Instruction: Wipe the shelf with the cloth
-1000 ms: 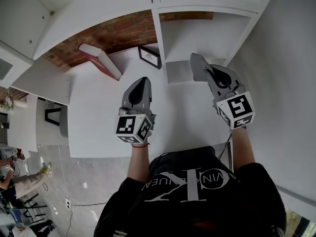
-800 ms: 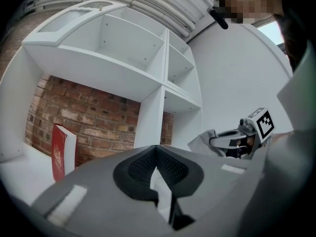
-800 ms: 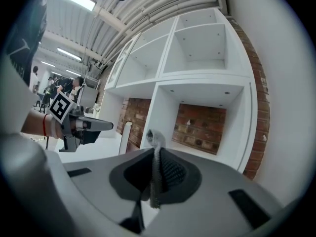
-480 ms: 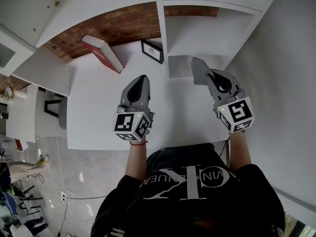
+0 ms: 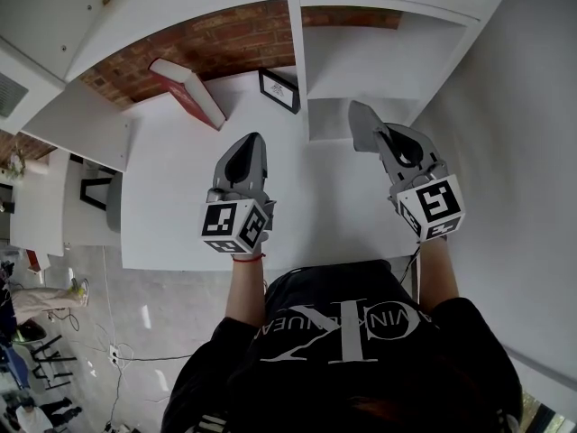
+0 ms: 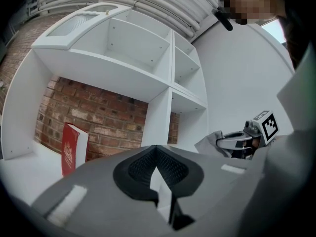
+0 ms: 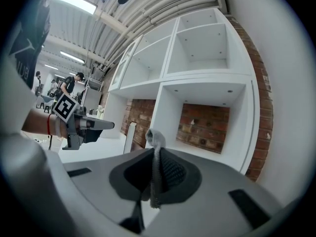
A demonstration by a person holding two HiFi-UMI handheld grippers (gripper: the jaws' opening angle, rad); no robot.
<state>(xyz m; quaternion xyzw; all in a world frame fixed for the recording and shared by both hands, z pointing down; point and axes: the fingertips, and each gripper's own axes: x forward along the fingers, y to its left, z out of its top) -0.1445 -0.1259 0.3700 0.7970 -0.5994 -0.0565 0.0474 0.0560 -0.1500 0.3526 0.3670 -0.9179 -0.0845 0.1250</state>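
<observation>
White shelf (image 5: 176,197) — brick wall (image 5: 225,48) behind

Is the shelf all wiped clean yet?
Not that I can tell. Done: the grey cloth is pinched in the right gripper's jaws. In hand: it is held over the white shelf board. Left: the wiping itself; no wiped patch shows.

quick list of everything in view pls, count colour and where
shelf unit: one, white, open compartments ahead
brick wall: one, red-brown, behind the compartments
book: one, red, left compartment
framed picture: one, black frame, beside the divider
cloth: one, grey, at the right compartment's mouth
bystanders: at least two, far background
left gripper: grey, jaws together, empty
right gripper: grey, shut on the cloth
person's shirt: black, bottom of head view
</observation>
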